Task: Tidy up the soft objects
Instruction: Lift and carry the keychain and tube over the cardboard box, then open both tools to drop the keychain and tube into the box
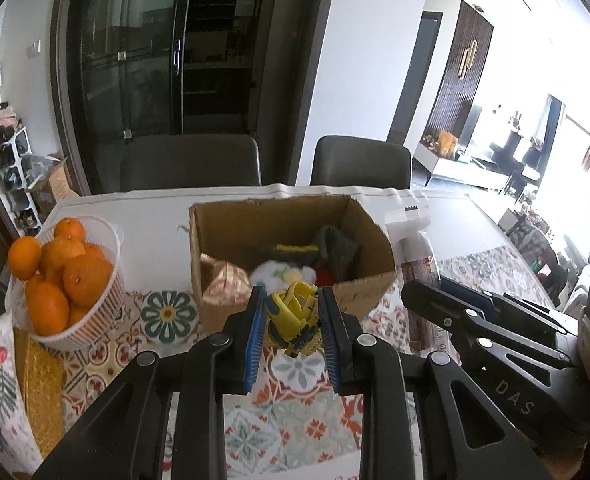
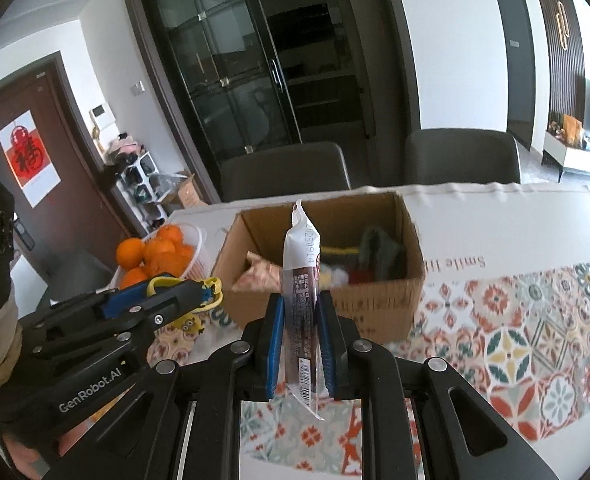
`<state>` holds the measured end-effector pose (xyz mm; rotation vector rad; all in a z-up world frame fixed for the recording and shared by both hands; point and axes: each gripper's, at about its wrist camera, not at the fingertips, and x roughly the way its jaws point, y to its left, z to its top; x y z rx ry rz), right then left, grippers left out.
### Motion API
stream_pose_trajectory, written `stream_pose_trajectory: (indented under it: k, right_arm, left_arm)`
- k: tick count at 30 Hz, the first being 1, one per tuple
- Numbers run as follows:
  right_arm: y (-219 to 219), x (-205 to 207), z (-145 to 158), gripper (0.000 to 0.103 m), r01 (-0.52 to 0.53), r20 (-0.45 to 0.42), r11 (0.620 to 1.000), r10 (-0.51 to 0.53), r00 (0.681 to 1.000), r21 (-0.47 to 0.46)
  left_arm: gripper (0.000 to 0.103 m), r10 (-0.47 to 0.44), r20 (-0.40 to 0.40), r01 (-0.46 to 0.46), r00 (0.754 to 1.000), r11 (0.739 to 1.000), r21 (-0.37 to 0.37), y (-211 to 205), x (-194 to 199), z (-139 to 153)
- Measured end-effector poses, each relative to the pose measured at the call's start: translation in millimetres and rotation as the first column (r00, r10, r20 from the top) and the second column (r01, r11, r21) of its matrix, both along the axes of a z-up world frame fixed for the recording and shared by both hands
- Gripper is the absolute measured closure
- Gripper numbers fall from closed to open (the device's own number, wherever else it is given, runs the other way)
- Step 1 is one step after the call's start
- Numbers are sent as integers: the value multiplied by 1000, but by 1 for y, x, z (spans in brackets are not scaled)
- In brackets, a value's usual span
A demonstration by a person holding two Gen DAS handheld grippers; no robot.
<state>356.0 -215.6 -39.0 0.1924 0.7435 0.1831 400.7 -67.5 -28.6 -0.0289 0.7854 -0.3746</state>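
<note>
Both grippers are loaded and held above the table point(image 2: 515, 236), in front of the box point(image 1: 369, 290).

Left gripper point(image 1: 293, 320): jaws pinching a yellow toy point(image 1: 295, 312) — a small Minion-type figure with a loop on top, clear of the cloth. Its lower part hangs below the pads.

Right gripper point(image 2: 300, 332): jaws pinching a packet point(image 2: 301, 276), a long sealed sachet standing upright, gripped at mid-length. The top seal rises well above the pads and the bottom tail hangs free below.

The box is open-topped, with its near wall facing both grippers. Already inside are a crinkled wrapper at left, a white fluffy item in the middle and dark fabric at right. A basket point(image 1: 107, 240) of oranges stands just left of the box.

Judged step: carry both items over the near wall and drop them in.

Doing it well:
- Lift enough for the toy's dangling part and the packet's tail to clear the cardboard rim; a snag would tip the light box.
- The grippers are close side by side, so take them in one at a time, or keep them apart over separate halves of the box.
- Release low — the packet will probably topple, so aim for the free space near the front.
- Keep the left gripper away from the basket.
</note>
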Motion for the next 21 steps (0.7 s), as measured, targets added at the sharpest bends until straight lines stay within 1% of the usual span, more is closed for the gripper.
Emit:
stream_pose_trajectory:
  k: [5, 11, 16, 21]
  right_arm:
    - [-5, 25, 7, 84, 0, 12, 1000, 0, 1000, 9]
    - [-13, 60, 7, 84, -4, -7, 1000, 4, 1000, 28]
    - [-20, 91, -1, 84, -9, -40, 999, 11, 999, 41]
    - [-26, 118, -17, 84, -11, -83, 999, 15, 996, 42]
  left_arm:
    - [76, 2, -1, -2, 1000, 1000, 9, -6, 26, 4]
    - [76, 11, -11, -11, 1000, 1000, 19, -13, 58, 3]
    - [76, 17, -47, -16, 999, 1000, 22, -19, 87, -8]
    - [76, 29, -71, -26, 997, 999, 42, -24, 109, -21]
